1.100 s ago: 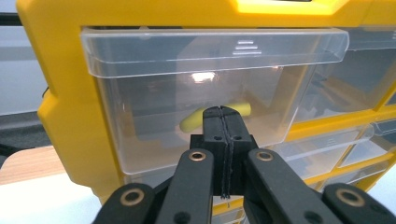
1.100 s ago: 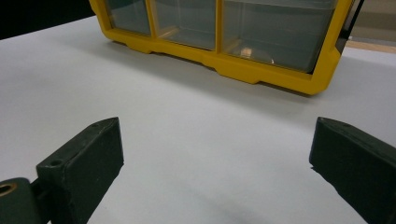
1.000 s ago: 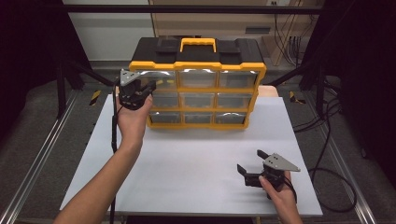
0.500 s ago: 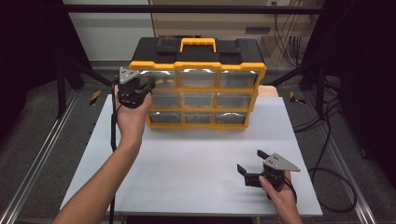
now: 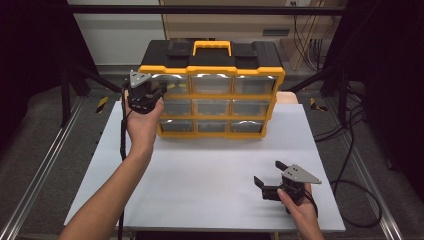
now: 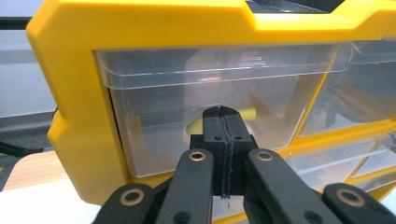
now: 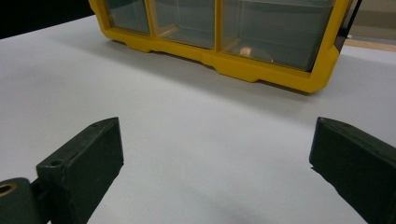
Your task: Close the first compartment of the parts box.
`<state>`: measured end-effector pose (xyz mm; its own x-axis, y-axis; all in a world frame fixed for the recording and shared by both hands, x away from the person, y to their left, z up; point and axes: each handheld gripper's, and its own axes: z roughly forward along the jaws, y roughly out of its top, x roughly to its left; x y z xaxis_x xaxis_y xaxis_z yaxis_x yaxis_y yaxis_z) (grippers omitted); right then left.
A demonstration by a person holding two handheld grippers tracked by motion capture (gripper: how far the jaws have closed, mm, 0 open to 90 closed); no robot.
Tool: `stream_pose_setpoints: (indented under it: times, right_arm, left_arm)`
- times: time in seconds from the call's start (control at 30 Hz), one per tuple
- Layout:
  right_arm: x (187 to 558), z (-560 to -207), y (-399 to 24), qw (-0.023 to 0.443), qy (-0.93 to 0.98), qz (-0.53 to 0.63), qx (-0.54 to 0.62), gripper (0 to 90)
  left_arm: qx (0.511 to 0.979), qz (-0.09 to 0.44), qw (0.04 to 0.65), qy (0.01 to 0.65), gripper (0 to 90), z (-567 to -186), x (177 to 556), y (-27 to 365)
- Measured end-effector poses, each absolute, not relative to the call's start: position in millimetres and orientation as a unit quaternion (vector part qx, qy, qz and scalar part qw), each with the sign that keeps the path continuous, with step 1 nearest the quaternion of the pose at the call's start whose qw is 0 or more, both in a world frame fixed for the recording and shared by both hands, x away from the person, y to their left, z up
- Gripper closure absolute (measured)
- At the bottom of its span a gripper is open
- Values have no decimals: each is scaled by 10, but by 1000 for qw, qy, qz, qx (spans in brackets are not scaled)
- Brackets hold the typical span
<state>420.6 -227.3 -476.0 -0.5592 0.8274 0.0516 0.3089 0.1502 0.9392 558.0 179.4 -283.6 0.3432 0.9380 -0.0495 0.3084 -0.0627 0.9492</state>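
Nothing has shifted since the earlier frame. Left gripper (image 6: 223, 122), jaws pressed together and empty, sits at the top-left drawer (image 6: 219, 100) of the yellow organizer (image 5: 212, 95), likely to hook it open. Right gripper (image 5: 271, 181) rests wide open on the table (image 5: 200, 170).

— How many boxes with drawers are on the desk (image 5: 200, 180)?
— One yellow and black drawer box (image 5: 212, 90).
— How many clear drawers (image 5: 212, 83) does it have?
— Nine. Three rows, three in each row.
— How many handles on top?
— One yellow handle (image 5: 212, 47).
— And how many hand-held grippers?
— Two. The left hand-held gripper (image 5: 159, 90) and the right hand-held gripper (image 5: 269, 173).
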Motion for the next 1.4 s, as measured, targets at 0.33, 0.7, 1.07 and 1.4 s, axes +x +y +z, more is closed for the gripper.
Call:
stream_pose_setpoints:
  times: [0.33,0.7,1.07,1.4]
  right_arm:
    - [4213,-4766,-2282,250,715,517,399,34]
    - [4232,-4802,-2295,247,716,515,402,35]
    - [4221,-4780,-2247,253,731,507,379,34]
    - [4215,-4784,-2221,255,731,505,382,33]
  left_arm:
    - [658,324,490,470,897,-2852,5629,1769]
    - [671,324,485,459,897,-2861,5624,1705]
    - [664,333,491,455,816,-2848,5396,1711]
    - [675,318,520,415,390,-2822,5188,1826]
